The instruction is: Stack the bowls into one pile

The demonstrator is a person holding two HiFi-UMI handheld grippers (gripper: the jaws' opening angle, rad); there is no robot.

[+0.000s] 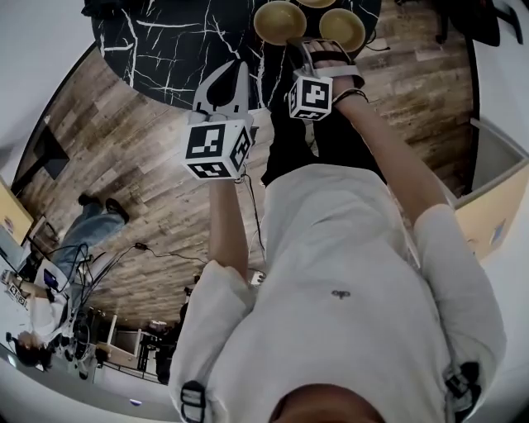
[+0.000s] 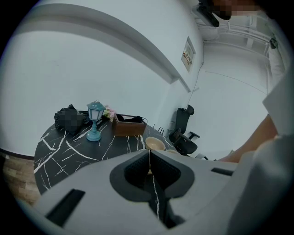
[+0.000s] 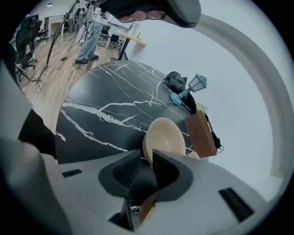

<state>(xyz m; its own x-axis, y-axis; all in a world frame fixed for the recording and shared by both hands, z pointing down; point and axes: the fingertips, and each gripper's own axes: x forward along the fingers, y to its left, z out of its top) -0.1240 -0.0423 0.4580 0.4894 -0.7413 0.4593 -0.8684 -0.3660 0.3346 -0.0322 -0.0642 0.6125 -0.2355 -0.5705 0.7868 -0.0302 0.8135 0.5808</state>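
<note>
Three tan bowls stand at the near edge of the black marble table [image 1: 173, 49]: a left bowl [image 1: 278, 21], a right bowl [image 1: 342, 29] and one behind [image 1: 316, 2]. My right gripper [image 1: 307, 43] points down at the left bowl's near rim. In the right gripper view this bowl [image 3: 166, 137] lies just beyond the right gripper [image 3: 147, 158], whose jaws stand a little apart with the rim in the gap; another bowl [image 3: 195, 155] peeks out beside it. My left gripper [image 1: 231, 73] hovers over the table edge, shut [image 2: 149, 160] and holding nothing, with a bowl [image 2: 155, 143] ahead.
A blue lantern [image 2: 95, 120], a brown wooden box [image 2: 129, 125] and a dark bag [image 2: 70, 118] stand at the table's far side. An office chair [image 2: 183, 131] is beyond the table. A person [image 1: 87, 223] stands on the wood floor at the left.
</note>
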